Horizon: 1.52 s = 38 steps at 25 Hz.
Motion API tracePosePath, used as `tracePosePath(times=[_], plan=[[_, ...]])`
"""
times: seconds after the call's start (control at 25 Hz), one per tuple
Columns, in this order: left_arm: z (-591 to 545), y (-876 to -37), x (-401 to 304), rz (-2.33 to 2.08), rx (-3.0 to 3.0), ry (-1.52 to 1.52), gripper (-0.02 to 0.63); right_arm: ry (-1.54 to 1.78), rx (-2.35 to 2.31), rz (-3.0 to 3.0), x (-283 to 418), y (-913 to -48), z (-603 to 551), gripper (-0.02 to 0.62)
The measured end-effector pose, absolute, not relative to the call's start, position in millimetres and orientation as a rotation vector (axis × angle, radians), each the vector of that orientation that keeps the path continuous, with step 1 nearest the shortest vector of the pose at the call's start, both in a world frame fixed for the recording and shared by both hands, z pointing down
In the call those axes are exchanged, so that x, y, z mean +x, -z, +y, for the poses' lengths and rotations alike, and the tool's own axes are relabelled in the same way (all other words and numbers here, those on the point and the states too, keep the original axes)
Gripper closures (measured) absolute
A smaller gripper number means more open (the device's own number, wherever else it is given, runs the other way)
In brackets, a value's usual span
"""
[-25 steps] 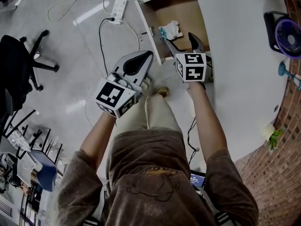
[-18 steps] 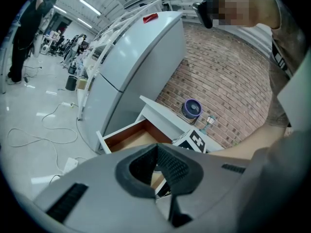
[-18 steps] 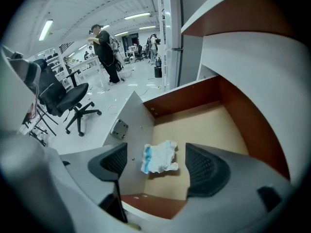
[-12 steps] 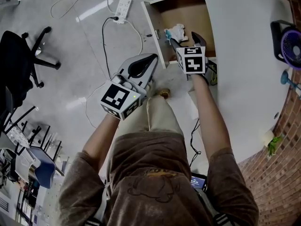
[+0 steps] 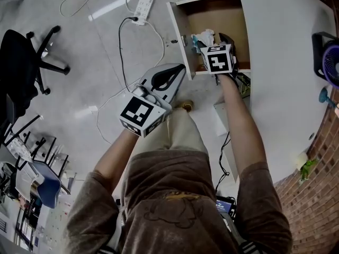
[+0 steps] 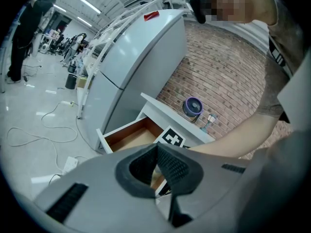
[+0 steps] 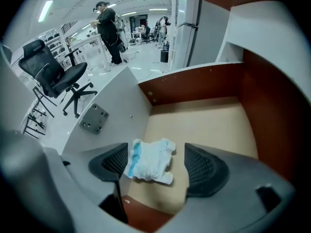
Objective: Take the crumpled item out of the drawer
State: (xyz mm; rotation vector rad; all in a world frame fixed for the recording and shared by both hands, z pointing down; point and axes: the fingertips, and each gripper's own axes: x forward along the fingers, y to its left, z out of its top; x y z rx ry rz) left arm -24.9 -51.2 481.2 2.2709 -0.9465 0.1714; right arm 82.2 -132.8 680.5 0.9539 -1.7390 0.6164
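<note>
Arms first, in the head view: the right forearm reaches straight out toward 12 o'clock, carrying the right gripper (image 5: 212, 40) over the open drawer (image 5: 179, 25), while the left arm is bent and holds the left gripper (image 5: 177, 72) lower, at about 8 o'clock from the right one, above the floor and outside the drawer front. The crumpled item (image 5: 204, 37), white with a blue edge, lies in the drawer's near corner, right at the right gripper's tips. A fan (image 5: 329, 57) stands on the white desk top (image 5: 286, 62) at 3 o'clock from the drawer, and a power strip (image 5: 143, 7) lies on the floor at 10 o'clock from it. Left gripper view: the jaws are pressed together with nothing between them, and beyond them the drawer (image 6: 127, 132) stands pulled out under the desk. Right gripper view: the right gripper (image 7: 158, 165) has its jaws spread wide, tilted down into the drawer (image 7: 194, 89); the crumpled item (image 7: 148, 160) lies on the tan drawer floor between the two pads, closer to the 9 o'clock pad, and whether it touches that pad cannot be told.
</note>
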Motion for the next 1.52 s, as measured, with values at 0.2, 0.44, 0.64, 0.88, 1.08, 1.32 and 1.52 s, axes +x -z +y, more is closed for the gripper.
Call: tracePosePath(times=[0.2,0.44,0.64,0.88,1.08,1.32,1.52], plan=[[-53,-485,-28,-0.959,2.26,-0.169,0.598,-0.599,0.923,-1.704,84,-696,-135,0.225],[-53,-490,-29,-0.962,2.254,-0.175,0.598,-0.609,0.888,-1.616,92,-712,-129,0.245],[-51,-494,-33,-0.978,2.24,-0.177,0.598,-0.589,0.841,-1.583,85,-722,-126,0.261],[-49,-494,-31,-0.975,2.236,-0.176,0.598,-0.643,0.842,-1.537,89,-730,-124,0.316],[-46,-497,-31,-0.975,2.233,-0.18,0.598,-0.705,0.884,-1.541,90,-729,-124,0.336],[-46,-498,-32,-0.975,2.235,-0.177,0.598,-0.752,0.924,-1.546,95,-731,-125,0.386],[-46,-499,-33,-0.968,2.235,-0.178,0.598,-0.737,0.938,-1.565,94,-727,-128,0.428]])
